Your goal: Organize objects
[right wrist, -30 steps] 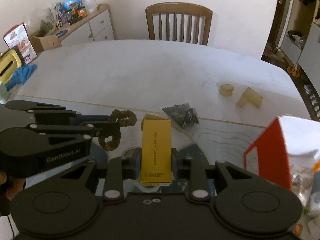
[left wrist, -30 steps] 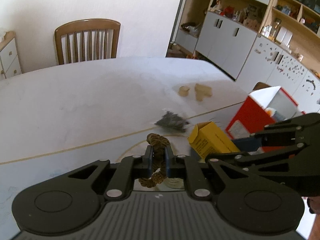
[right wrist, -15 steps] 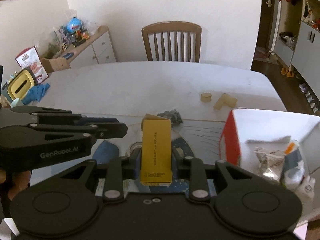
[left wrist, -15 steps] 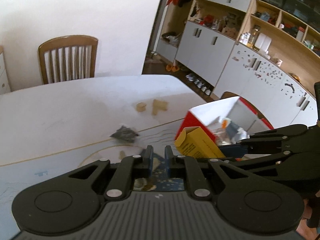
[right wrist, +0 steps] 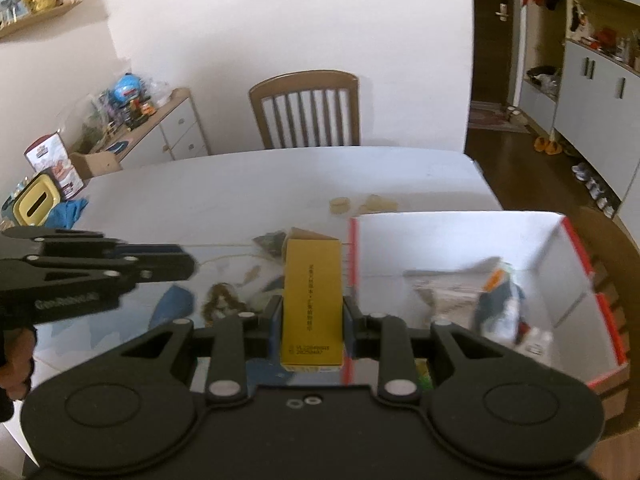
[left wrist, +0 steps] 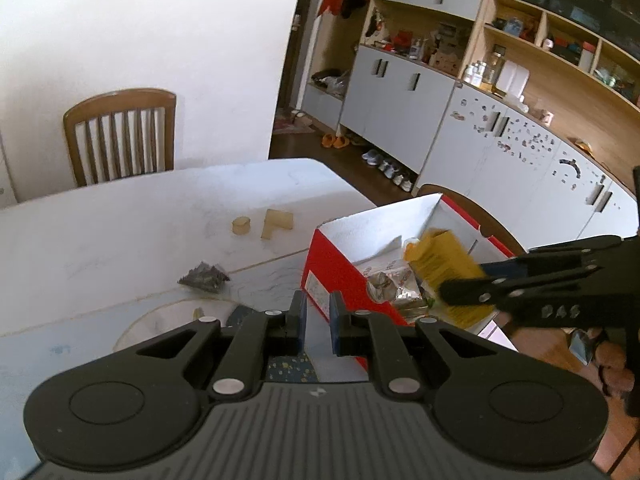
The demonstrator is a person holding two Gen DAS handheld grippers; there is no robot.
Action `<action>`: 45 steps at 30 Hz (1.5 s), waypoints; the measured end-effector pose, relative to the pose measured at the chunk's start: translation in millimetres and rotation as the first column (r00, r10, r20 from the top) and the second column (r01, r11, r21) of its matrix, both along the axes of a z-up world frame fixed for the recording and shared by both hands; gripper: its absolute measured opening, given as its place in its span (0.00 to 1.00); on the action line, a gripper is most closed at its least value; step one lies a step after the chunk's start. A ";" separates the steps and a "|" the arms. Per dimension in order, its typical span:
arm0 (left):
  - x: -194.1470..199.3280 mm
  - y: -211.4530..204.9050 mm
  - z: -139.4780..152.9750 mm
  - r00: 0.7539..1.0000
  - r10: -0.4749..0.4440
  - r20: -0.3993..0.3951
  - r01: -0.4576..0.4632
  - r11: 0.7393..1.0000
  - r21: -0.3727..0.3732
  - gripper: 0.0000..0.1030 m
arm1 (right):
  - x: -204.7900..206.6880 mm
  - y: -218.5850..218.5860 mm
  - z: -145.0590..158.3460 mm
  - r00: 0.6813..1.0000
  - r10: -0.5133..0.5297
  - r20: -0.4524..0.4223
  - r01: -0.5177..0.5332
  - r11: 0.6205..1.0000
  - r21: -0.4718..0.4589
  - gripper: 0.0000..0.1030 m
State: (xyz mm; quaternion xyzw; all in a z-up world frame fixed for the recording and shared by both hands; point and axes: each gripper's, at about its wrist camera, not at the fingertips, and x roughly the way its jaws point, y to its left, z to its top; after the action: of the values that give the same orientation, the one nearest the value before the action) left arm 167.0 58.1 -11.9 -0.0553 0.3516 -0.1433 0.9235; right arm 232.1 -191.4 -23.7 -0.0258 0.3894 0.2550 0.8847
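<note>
My right gripper (right wrist: pixel 313 312) is shut on a yellow carton (right wrist: pixel 312 300) and holds it above the left wall of the open red and white box (right wrist: pixel 456 236). In the left wrist view the carton (left wrist: pixel 444 268) hangs over the box (left wrist: pixel 340 276), which holds foil packets (left wrist: pixel 394 286). My left gripper (left wrist: pixel 316 320) is nearly shut with nothing between its fingers, raised above the table beside the box. A brown braided ring (right wrist: pixel 220 300) lies on the table below it. A dark foil bag (left wrist: pixel 204 278) and two tan blocks (left wrist: pixel 264 224) lie farther out.
A white table (left wrist: pixel 120 220) has a wooden chair (left wrist: pixel 120 136) at its far side. White cabinets and shelves (left wrist: pixel 460 100) line the right wall. A sideboard with toys (right wrist: pixel 132 120) stands at the left. A yellow container (right wrist: pixel 36 200) sits at the table's left edge.
My left gripper let go of the braided ring and rose, swinging right. My right gripper carried the yellow carton up and right, over the red box.
</note>
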 end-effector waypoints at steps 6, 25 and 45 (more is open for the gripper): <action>5.5 23.1 2.8 0.995 0.101 -0.018 -0.101 0.995 0.003 0.11 | 5.9 -40.1 -1.7 0.998 -0.055 0.000 0.055 0.998 0.001 0.27; 45.9 56.9 -89.7 0.982 0.120 -0.146 -0.106 0.989 0.100 0.71 | -1.1 -79.6 -9.7 0.988 -0.150 -0.034 0.149 0.988 -0.026 0.27; 68.4 54.1 -131.7 0.991 -0.019 -0.133 0.052 0.968 0.247 0.64 | -9.5 -64.7 -23.8 0.978 -0.190 -0.082 0.185 0.981 -0.056 0.27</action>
State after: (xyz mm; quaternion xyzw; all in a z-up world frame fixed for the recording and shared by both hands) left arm 235.3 112.2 -143.6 0.0585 0.4270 -0.1105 0.8956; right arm 222.7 -256.2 -47.5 0.0011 0.4342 0.1620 0.8862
